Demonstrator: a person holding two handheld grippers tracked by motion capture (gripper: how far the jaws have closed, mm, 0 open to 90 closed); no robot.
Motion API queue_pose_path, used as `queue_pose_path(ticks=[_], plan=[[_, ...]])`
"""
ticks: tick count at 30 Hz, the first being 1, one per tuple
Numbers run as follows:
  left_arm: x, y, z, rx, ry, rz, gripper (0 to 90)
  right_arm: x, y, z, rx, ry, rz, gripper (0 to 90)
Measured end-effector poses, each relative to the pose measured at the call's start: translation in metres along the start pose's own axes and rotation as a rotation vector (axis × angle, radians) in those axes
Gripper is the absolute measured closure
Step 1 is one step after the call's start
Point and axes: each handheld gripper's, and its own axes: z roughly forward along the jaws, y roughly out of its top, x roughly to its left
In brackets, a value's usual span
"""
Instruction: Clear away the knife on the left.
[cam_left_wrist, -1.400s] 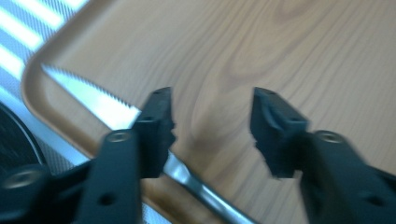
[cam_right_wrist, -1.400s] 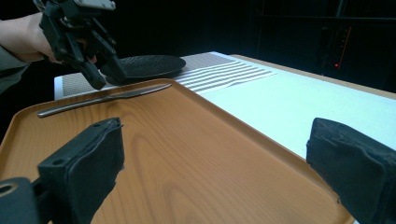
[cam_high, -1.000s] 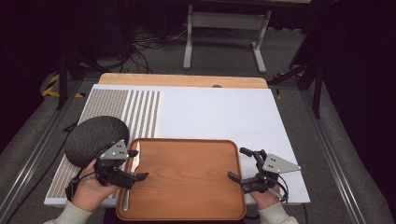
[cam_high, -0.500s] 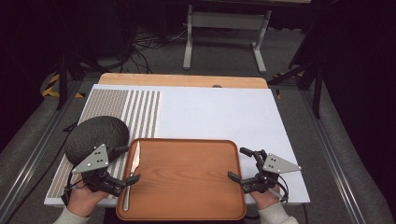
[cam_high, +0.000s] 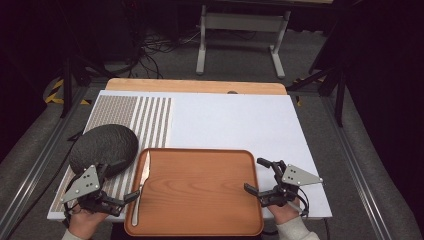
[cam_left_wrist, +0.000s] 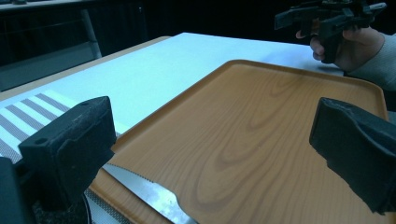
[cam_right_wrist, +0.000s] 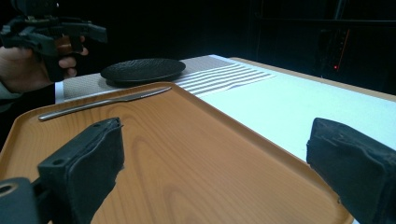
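While I hold both hands at the near edge of the table, my left gripper (cam_high: 117, 202) and my right gripper (cam_high: 260, 176) each stand with jaws spread wide and nothing between them. Between them lies a wooden tray (cam_high: 200, 192) on a white board (cam_high: 235, 120), whose left part carries a striped mat (cam_high: 150, 117); beyond the board's far edge come a grey floor, loose cables (cam_high: 160, 42) and a pale metal stand (cam_high: 242, 37) against a dark room. A table knife (cam_high: 141, 185) rests along the tray's left rim, its long axis running near to far, blade tip toward the far side and handle toward me. Just left of it sits a dark round plate (cam_high: 103, 146) on the mat. My left gripper view shows the blade's serrated edge (cam_left_wrist: 140, 185), too fine to make out from above; my right gripper view shows the knife's whole length (cam_right_wrist: 100, 103).
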Motion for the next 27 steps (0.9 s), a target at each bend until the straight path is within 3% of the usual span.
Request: queue_pose_path(ticks=[3,7,11,13,17,18,27], plan=[[0.002,-0.007,-0.001,-0.014,0.004,0.012,1.3,0.0,0.0,0.0,-0.001,0.0,0.001,4.5],[0.007,-0.02,-0.004,-0.037,0.016,-0.039,1.2,-0.001,0.0,-0.001,-0.001,0.0,0.001,4.6],[0.007,-0.02,-0.004,-0.029,0.041,-0.015,1.2,-0.002,-0.002,-0.002,0.004,-0.005,0.006,4.5],[0.007,-0.021,-0.001,-0.022,0.036,-0.034,1.0,-0.004,-0.004,-0.002,0.01,-0.007,0.012,4.6],[0.007,-0.023,0.002,-0.015,0.023,-0.023,0.8,-0.005,-0.005,-0.001,0.022,-0.009,0.016,4.6],[0.007,-0.024,0.003,-0.018,0.018,-0.043,0.8,-0.005,-0.005,-0.001,0.024,-0.01,0.016,4.6],[0.008,-0.026,0.003,-0.027,0.013,-0.069,0.5,-0.004,-0.005,-0.001,0.026,-0.011,0.016,4.6]])
